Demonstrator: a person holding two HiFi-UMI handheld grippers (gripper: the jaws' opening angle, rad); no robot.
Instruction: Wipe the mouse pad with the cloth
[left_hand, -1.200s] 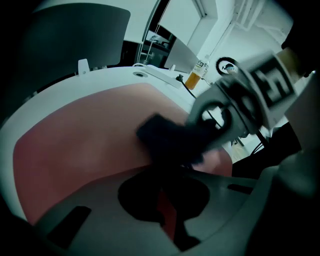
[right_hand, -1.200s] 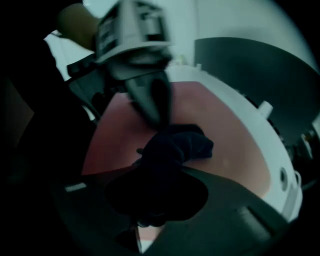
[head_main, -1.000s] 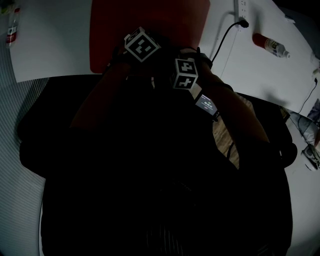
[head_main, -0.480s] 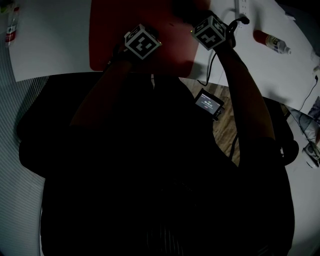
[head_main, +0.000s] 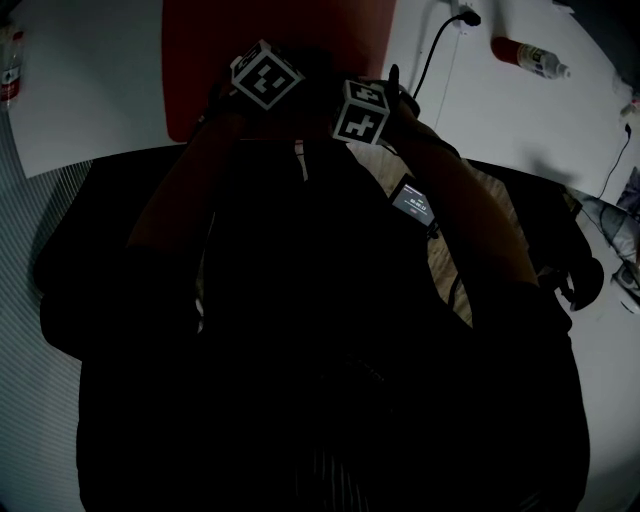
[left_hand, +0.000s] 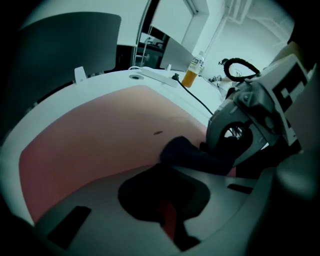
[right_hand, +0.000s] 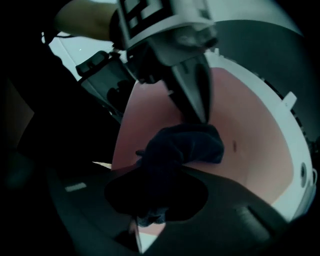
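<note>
The red mouse pad (head_main: 200, 60) lies on the white table (head_main: 90, 90) just beyond the person's dark body. Both grippers work over its near right part, close together. My right gripper (right_hand: 150, 200) is shut on a bunched dark blue cloth (right_hand: 182, 145), which rests on the mouse pad (right_hand: 250, 125). My left gripper (right_hand: 200, 117) comes down beside the cloth with its jaws together, its tip on the pad. In the left gripper view the cloth (left_hand: 187, 152) lies ahead, with the right gripper (left_hand: 225, 152) behind it. The head view is dark and hides both sets of jaws.
A power strip (head_main: 462, 18) with a black cable and a red-and-white bottle (head_main: 530, 58) lie to the pad's right. Another bottle (head_main: 8, 70) is at the far left. A small lit device (head_main: 412, 203) hangs at the person's waist. An amber bottle (left_hand: 192, 74) stands beyond the pad.
The right gripper swept out to the pad's far right corner half a second ago and has come back beside the left gripper. The left gripper has stayed at about the same spot.
</note>
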